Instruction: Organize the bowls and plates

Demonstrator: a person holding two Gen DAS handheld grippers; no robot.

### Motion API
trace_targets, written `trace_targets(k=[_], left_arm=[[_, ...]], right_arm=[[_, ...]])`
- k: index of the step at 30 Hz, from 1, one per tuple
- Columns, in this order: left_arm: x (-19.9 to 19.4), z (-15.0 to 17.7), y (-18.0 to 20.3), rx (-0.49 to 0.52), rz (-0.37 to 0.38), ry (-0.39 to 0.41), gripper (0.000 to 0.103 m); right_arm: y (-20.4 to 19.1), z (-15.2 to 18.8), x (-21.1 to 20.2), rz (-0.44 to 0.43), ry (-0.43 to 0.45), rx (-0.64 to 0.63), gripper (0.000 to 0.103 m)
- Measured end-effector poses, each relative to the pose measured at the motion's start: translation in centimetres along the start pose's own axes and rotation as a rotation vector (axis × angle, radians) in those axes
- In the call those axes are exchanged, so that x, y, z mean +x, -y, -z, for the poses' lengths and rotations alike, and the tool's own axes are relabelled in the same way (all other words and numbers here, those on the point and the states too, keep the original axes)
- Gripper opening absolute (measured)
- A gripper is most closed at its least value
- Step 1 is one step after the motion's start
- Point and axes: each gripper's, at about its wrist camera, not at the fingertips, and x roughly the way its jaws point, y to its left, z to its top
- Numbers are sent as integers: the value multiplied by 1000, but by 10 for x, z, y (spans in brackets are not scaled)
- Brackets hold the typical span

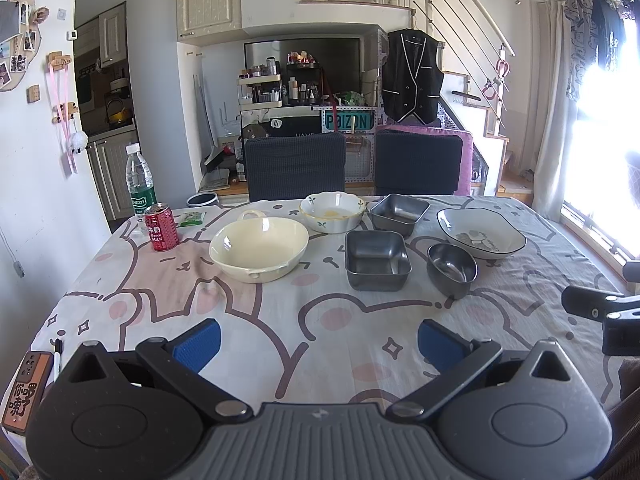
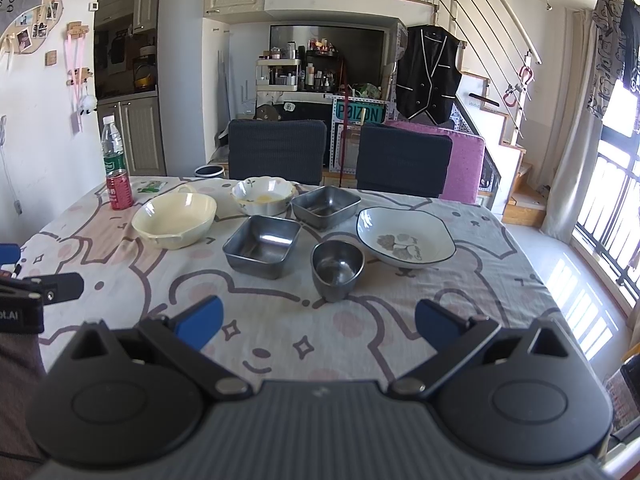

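Note:
Six dishes stand spread over the table. A cream oval bowl (image 1: pixel 259 249) (image 2: pixel 175 219) with handles is at the left, a small white scalloped bowl (image 1: pixel 332 212) (image 2: pixel 262 195) behind it. Two square metal bowls, near (image 1: pixel 377 260) (image 2: pixel 262 246) and far (image 1: pixel 398 210) (image 2: pixel 325 206), sit mid-table. A small round metal bowl (image 1: pixel 452 269) (image 2: pixel 337 269) is nearest on the right, beside a white plate (image 1: pixel 481 233) (image 2: pixel 405 236) with a grey flower. My left gripper (image 1: pixel 319 342) and right gripper (image 2: pixel 319 322) hover open over the near cloth, holding nothing.
A red can (image 1: pixel 161 227) (image 2: pixel 119 191) and a water bottle (image 1: pixel 140 179) (image 2: pixel 113 147) stand at the far left corner. Two dark chairs (image 1: pixel 295 166) (image 2: pixel 403 163) line the far edge. A phone-like case (image 1: pixel 25 392) lies at the near left edge.

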Motion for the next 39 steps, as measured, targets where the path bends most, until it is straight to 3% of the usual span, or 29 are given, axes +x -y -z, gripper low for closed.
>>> trace_targets(k=[22,39], left_arm=[[14,-3,5,10,-5,-36,103],[77,-44,47,51,32,-97,103]], right_arm=[[5,6,9,-12,-12,51,103],[55,-22,57,72,-76,204,103]])
